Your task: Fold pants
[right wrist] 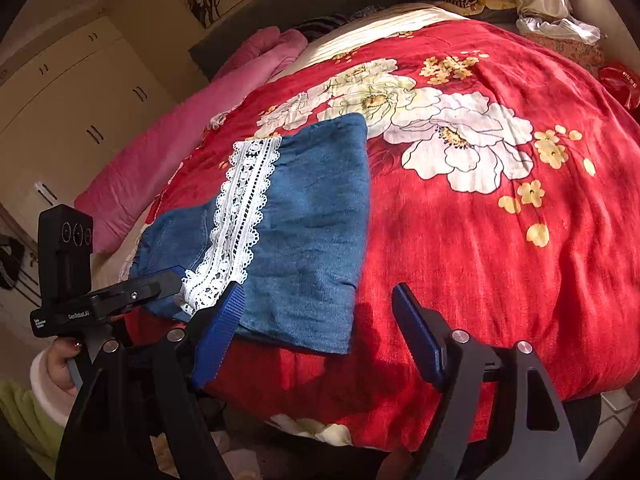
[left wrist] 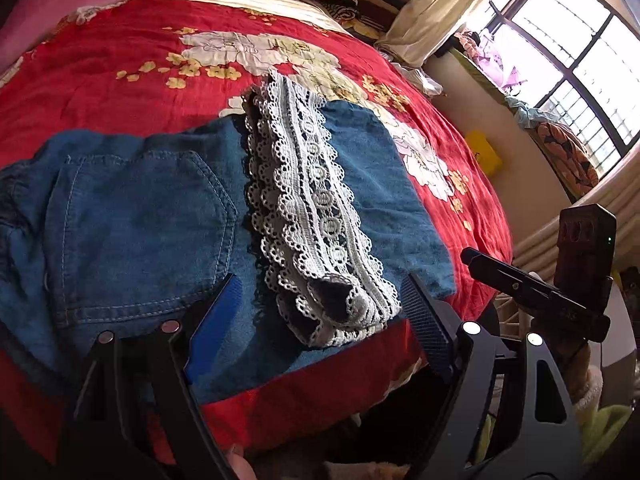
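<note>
Partly past bed (right wrist: 460,280) edge, pants (right wrist: 312,220)

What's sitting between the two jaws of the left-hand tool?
In the left wrist view, the folded denim pants with their white lace trim lie in the gap of the left gripper, whose jaws stand open, not pressing on them.

Colours here are loud. The bedspread (right wrist: 460,240) is bright red with big white flowers and small yellow blossoms. On the bedspread the pants (left wrist: 132,224) are mid-blue denim with pale stitching round the pocket, plus a white lace strip (left wrist: 308,200) with a scalloped circle pattern, dark underneath. Left of the bedspread in the right wrist view there's a plain pink blanket (right wrist: 160,152). The gripper pads (right wrist: 218,336) are blue with fine ribbing, frames black.
</note>
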